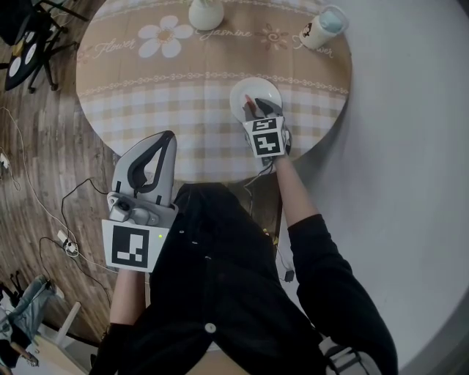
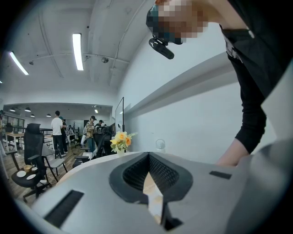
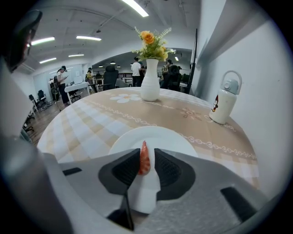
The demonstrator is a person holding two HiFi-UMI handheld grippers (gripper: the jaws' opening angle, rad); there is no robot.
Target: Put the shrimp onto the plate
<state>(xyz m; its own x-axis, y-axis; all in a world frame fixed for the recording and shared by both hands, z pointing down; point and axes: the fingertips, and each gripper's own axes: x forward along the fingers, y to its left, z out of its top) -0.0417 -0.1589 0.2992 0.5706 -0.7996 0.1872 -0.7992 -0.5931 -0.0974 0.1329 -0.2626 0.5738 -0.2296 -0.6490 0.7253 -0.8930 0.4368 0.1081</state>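
A small orange shrimp (image 3: 144, 157) stands between the jaws of my right gripper (image 3: 144, 151). It leans on the left pad, and a gap shows between it and the right pad. The jaws are open over the near part of a white plate (image 3: 160, 137). In the head view the right gripper (image 1: 258, 110) reaches over the plate (image 1: 261, 88), with the shrimp (image 1: 248, 102) showing at its tips. My left gripper (image 1: 168, 138) hangs at the table's near edge, away from the plate. Its jaws (image 2: 149, 155) meet at the tips with nothing in them.
The round table (image 1: 183, 110) has a beige checked cloth with flower prints. A white vase (image 1: 206, 13) of flowers stands at the far side and a white bottle (image 1: 322, 28) at the far right. A black chair (image 1: 29, 44) and cables are on the floor to the left.
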